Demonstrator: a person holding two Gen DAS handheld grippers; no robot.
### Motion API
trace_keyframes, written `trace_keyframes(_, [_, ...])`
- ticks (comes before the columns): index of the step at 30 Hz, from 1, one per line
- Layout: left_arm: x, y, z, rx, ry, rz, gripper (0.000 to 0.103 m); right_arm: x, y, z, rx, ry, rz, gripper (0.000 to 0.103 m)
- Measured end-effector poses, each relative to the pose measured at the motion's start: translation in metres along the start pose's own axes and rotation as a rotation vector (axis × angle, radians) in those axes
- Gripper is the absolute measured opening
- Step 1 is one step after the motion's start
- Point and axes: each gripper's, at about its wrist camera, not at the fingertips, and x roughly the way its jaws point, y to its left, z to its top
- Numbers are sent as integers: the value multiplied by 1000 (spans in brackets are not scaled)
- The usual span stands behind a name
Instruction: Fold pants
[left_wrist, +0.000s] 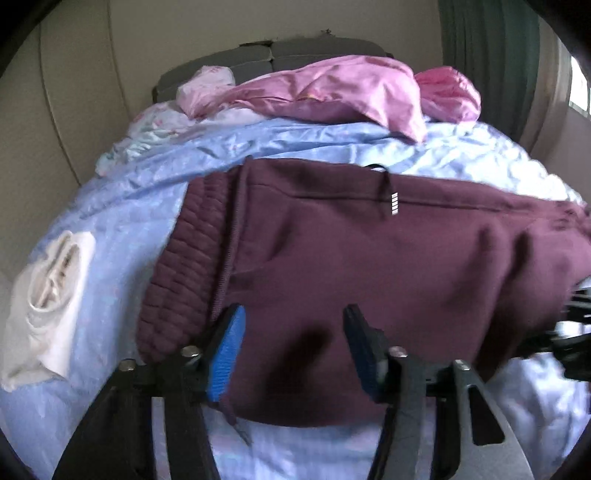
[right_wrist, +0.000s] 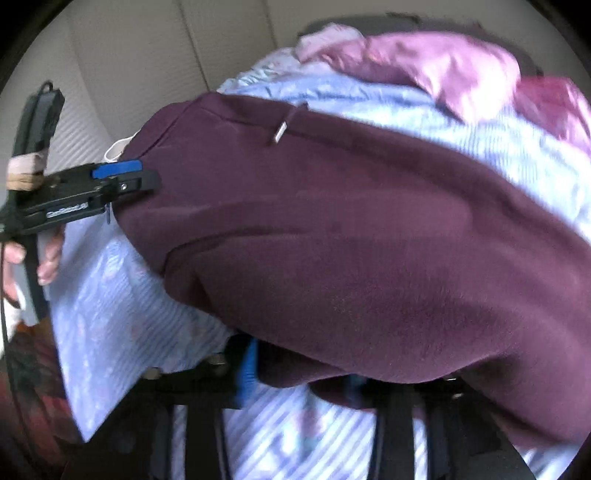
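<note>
Left gripper (left_wrist: 293, 332): blue-padded fingers (left_wrist: 229, 347) spread wide, the near hem of the maroon fleece sweatpants (left_wrist: 369, 266) lying slack between them; not pinched. From the right wrist view this gripper (right_wrist: 146, 173) sits at the garment's left end, a small white label on its black body too blurred to read. Right gripper (right_wrist: 299, 365): fabric drapes over both fingers and hides the tips; cannot tell whether they pinch or stand apart. Sweatpants lie across the near part of the bed, on the pale blue wrinkled bedsheet (left_wrist: 122, 206), long axis running left to right along the bed's near edge. Ribbed elastic waistband (left_wrist: 181, 266) at the left end, legs trailing toward the right edge. A dark drawcord with a striped silver tip (left_wrist: 394, 203) lies on the upper fold. White crumpled garment (left_wrist: 48, 302) near the bed's left edge. Pink rumpled bedding (left_wrist: 332, 92) heaped at the far end against the grey headboard (left_wrist: 255, 55). No legible writing.
</note>
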Motion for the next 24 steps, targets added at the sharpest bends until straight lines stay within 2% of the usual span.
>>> trace_keyframes(2, [2, 0, 0, 13, 6, 19, 47, -10, 5, -6, 25, -9, -1, 26])
trace_keyframes(5, [-4, 6, 4, -5, 9, -15, 48, -26, 19, -11, 14, -13, -17, 24])
trace_keyframes(7, [-11, 9, 5, -11, 9, -42, 62, -36, 27, -16, 13, -14, -21, 24])
trace_keyframes(8, [-15, 11, 6, -15, 12, -52, 64, -36, 28, -17, 32, -6, -16, 24])
trace_keyframes(9, [-18, 14, 6, -19, 15, -37, 70, -34, 27, -20, 65, 17, -8, 24])
trace_keyframes(10, [-21, 17, 8, -15, 9, 11, 76, -31, 27, -22, 82, 35, -8, 24])
trace_keyframes(12, [-29, 27, 10, -12, -19, 53, 84, -22, 31, -26, 83, 74, -57, 24])
trace_keyframes(14, [-32, 39, 8, -17, -26, 9, 91, -17, 33, -22, 98, 94, -96, 24])
trace_keyframes(17, [-15, 52, -1, -16, 39, -87, 90, -14, 34, -10, 125, 134, -140, 24])
trace_keyframes(21, [0, 57, -7, 0, 53, -103, 85, -8, 41, -1, 89, 178, -206, 24])
trace_keyframes(22, [1, 57, -7, -8, 48, -96, 71, -7, 41, 0, 87, 186, -214, 24])
trace_keyframes(24, [6, 59, -4, -26, 60, -76, 57, -5, 41, 1, 98, 194, -220, 24])
